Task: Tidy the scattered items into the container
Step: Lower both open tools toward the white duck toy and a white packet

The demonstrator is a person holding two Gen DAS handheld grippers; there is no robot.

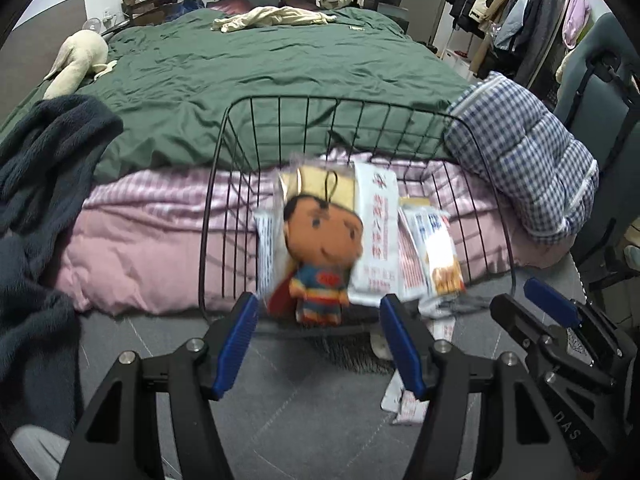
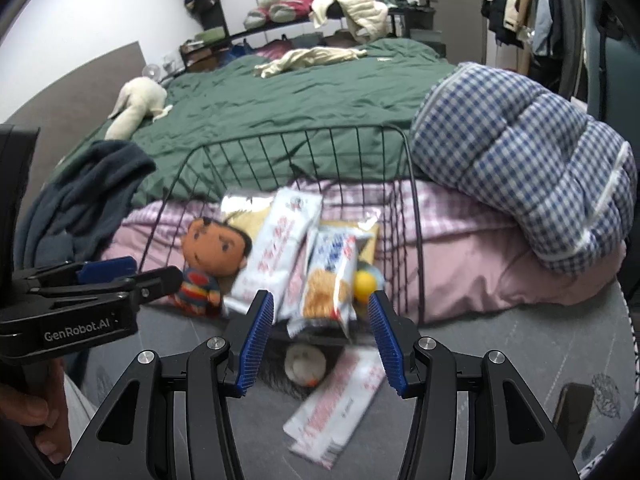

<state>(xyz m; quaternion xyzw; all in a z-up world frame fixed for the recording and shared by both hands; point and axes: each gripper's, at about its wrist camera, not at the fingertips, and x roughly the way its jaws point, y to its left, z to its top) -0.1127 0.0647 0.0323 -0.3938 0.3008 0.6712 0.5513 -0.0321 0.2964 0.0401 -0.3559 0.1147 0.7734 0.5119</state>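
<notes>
Standing apart and empty, left gripper (image 1: 318,346) and right gripper (image 2: 320,344) face the basket (image 1: 352,101). Doll (image 1: 320,252) and packets (image 2: 280,240) inside; one packet (image 2: 336,396) on floor, likely next.

1. The black wire basket (image 1: 224,184) is open on top; its upright walls close off the sides.
2. White snack packets (image 2: 276,248) and a small orange-faced plush doll (image 1: 320,248) crowd the basket's inside.
3. The rolled blue-checked quilt (image 2: 520,168) presses at its right wall.
4. Grey floor (image 2: 500,340) before the basket lies mostly bare, except one white packet (image 2: 336,404).
</notes>
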